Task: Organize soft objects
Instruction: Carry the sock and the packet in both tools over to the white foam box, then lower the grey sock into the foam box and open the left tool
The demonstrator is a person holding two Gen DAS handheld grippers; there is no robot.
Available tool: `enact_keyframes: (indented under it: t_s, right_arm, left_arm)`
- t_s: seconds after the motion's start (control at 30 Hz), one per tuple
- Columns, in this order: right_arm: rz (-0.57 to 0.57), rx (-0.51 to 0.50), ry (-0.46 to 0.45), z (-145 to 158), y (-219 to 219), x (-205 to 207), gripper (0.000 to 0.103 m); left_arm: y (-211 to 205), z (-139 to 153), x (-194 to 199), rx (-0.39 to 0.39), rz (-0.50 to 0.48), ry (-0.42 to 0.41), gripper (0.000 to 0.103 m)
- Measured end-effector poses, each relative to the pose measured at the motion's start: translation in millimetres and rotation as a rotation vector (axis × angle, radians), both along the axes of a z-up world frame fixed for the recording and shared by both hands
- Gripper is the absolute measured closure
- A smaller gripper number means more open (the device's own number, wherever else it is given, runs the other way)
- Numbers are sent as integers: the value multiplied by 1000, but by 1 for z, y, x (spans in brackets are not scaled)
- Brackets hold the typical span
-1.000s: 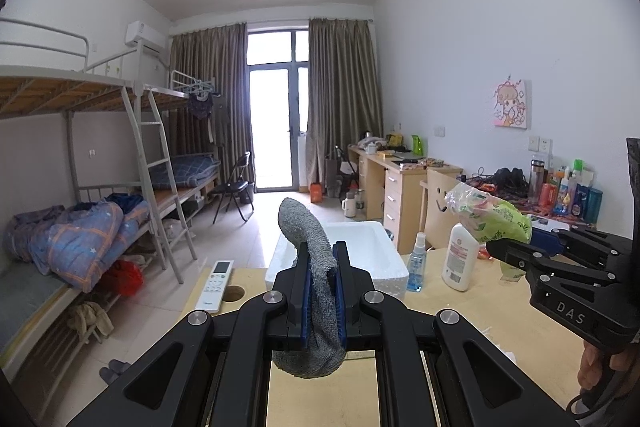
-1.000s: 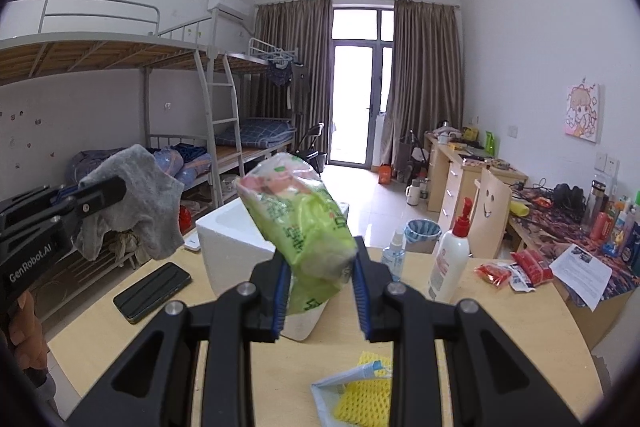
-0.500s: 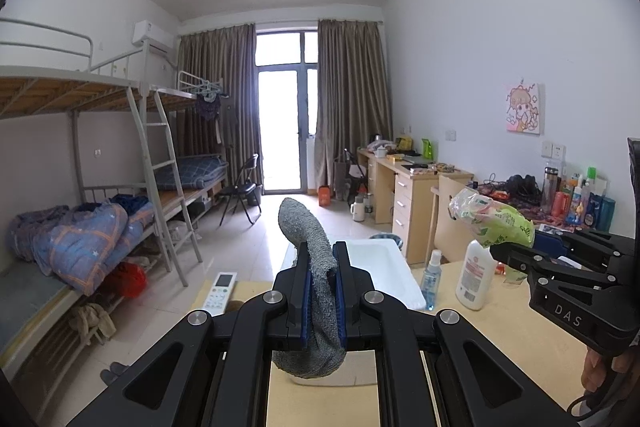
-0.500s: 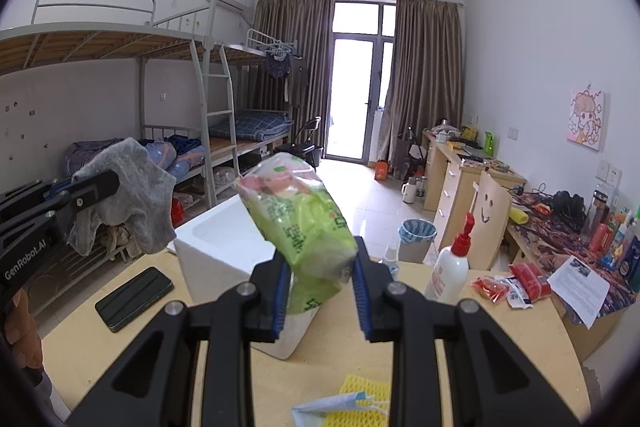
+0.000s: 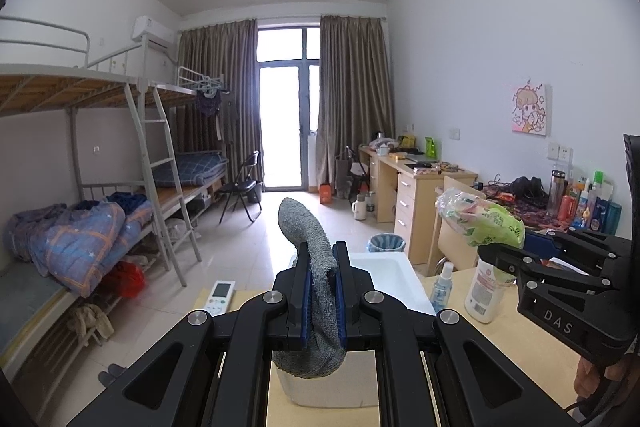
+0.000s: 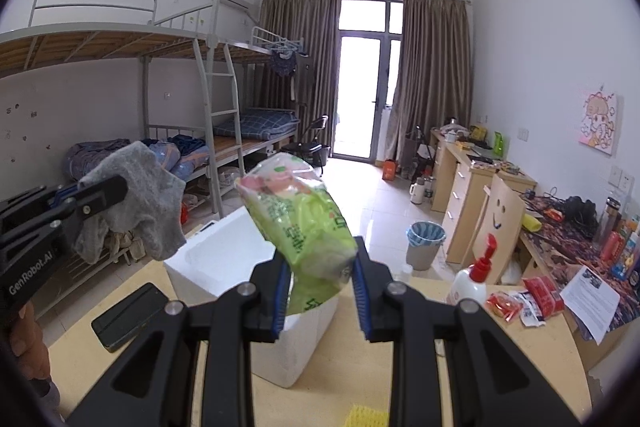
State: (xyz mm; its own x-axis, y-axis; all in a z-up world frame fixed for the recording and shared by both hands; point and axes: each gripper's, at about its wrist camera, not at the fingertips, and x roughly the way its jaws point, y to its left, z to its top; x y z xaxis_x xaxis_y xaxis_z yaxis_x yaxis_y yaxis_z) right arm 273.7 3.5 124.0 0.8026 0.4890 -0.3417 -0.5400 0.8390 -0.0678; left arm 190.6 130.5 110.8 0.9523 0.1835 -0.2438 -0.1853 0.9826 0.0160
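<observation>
My left gripper (image 5: 320, 301) is shut on a grey sock (image 5: 314, 259) that sticks up and hangs down between the pads, just above the near end of a white foam box (image 5: 394, 277). In the right wrist view the sock (image 6: 140, 199) dangles from the left gripper (image 6: 100, 193) over the box's left end. My right gripper (image 6: 320, 293) is shut on a green plastic tissue pack (image 6: 302, 223), held above the foam box (image 6: 224, 263). The pack also shows in the left wrist view (image 5: 480, 223), to the right of the box.
On the wooden table (image 6: 520, 359) stand a white pump bottle (image 6: 470, 283), a small spray bottle (image 5: 440, 283), red snack packets (image 6: 524, 301), a black phone (image 6: 130, 311), a remote control (image 5: 218, 297) and a yellow mesh item (image 6: 368, 417). Bunk beds stand left, desks right.
Both grippers have risen and moved forward over the foam box, each still holding its item. The box now lies closer beneath them.
</observation>
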Motion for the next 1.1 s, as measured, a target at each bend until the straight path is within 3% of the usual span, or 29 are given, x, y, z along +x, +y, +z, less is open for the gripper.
enact_keyframes:
  t_s: [0.9, 1.1]
  right_arm:
    - [-9, -13, 60, -13, 31, 55, 70]
    - [-39, -10, 68, -11, 22, 56, 70]
  left_arm:
    - [14, -10, 55, -4, -34, 64, 93]
    - [-1, -12, 70, -23, -96, 99, 93]
